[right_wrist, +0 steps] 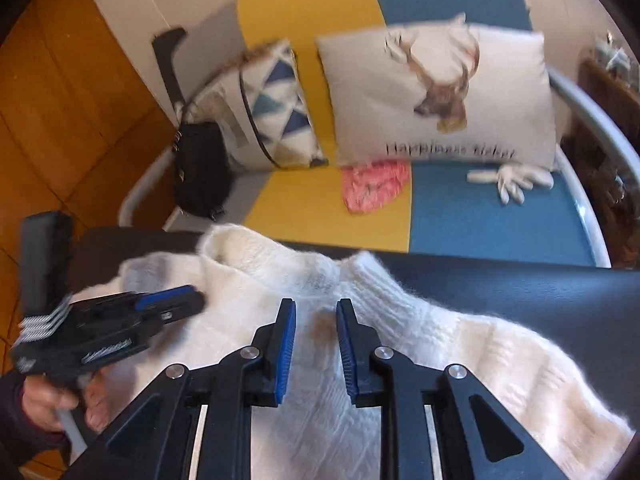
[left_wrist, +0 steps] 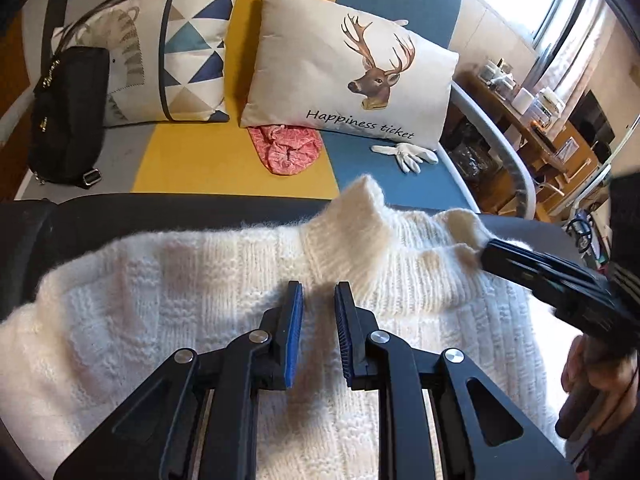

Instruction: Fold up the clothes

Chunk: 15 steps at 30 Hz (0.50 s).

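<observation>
White sweater [left_wrist: 200, 288] spread flat on black padded bench [left_wrist: 120, 216], collar toward sofa. Left tool [left_wrist: 318, 308] over sweater below collar, jaws slightly apart, nothing between. Right tool [right_wrist: 316, 320] likewise parted, empty, above knit near collar. Behind bench: sofa [left_wrist: 192, 160] in grey, yellow, blue panels; deer pillow [left_wrist: 348, 68], triangle pillow [left_wrist: 192, 52], black bag [left_wrist: 68, 116], pink cloth [left_wrist: 286, 150], white glove [left_wrist: 408, 156]. Wood floor [right_wrist: 60, 120] at left; cluttered desk [left_wrist: 536, 128] by bright window.
</observation>
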Tool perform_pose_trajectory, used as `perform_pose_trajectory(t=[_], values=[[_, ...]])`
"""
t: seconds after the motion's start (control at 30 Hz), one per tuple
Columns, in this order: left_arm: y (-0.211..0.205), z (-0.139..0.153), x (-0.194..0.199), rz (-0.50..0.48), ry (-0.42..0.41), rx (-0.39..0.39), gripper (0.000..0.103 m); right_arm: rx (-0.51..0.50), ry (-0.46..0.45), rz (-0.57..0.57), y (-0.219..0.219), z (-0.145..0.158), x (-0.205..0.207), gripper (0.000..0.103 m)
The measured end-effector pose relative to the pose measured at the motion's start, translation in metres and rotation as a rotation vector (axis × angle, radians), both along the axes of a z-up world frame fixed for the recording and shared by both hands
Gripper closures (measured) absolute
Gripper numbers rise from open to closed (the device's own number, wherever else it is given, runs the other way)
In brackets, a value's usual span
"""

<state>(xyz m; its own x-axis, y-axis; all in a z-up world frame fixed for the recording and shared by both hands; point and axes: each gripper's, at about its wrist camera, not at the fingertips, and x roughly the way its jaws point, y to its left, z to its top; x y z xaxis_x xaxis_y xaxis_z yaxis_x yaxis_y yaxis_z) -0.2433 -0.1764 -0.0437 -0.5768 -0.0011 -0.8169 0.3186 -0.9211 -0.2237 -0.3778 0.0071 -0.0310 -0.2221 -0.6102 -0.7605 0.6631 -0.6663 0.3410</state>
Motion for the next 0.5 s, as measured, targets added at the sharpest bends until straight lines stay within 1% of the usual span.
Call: perform_pose_trajectory(t=[0.03,0.07,0.13,0.17,0.27,0.33,0.4,0.43,0.5], values=[[0.000,0.000,0.002,-0.003,0.001,-0.010,0.085,0.012,-0.016,-0.029,-0.001,-0.006,-0.008,0.090],[0.001,0.000,0.004,-0.006,0.001,-0.019,0.085,0.024,-0.033,-0.058,-0.002,-0.013,-0.015,0.093],[-0.001,0.001,0.006,-0.010,-0.004,-0.015,0.085,-0.035,-0.086,-0.123,0.012,-0.011,-0.021,0.092],[-0.003,0.003,0.006,-0.006,-0.003,-0.004,0.085,-0.065,-0.112,-0.156,0.019,-0.011,-0.023,0.089],[-0.007,0.012,0.012,0.013,0.024,0.029,0.085,-0.105,-0.094,-0.195,0.057,0.011,-0.015,0.089],[0.001,0.025,0.026,-0.011,0.075,0.038,0.085,-0.090,-0.068,-0.194,0.091,0.027,-0.002,0.088],[0.016,0.033,0.045,-0.058,0.102,0.026,0.085,-0.050,-0.083,-0.175,0.122,0.035,0.008,0.087],[0.024,0.036,0.053,-0.079,0.109,0.021,0.085,-0.011,-0.084,-0.164,0.131,0.036,0.012,0.087],[0.040,0.036,0.072,-0.112,0.105,0.011,0.085,0.108,-0.073,-0.152,0.150,0.030,0.023,0.086]])
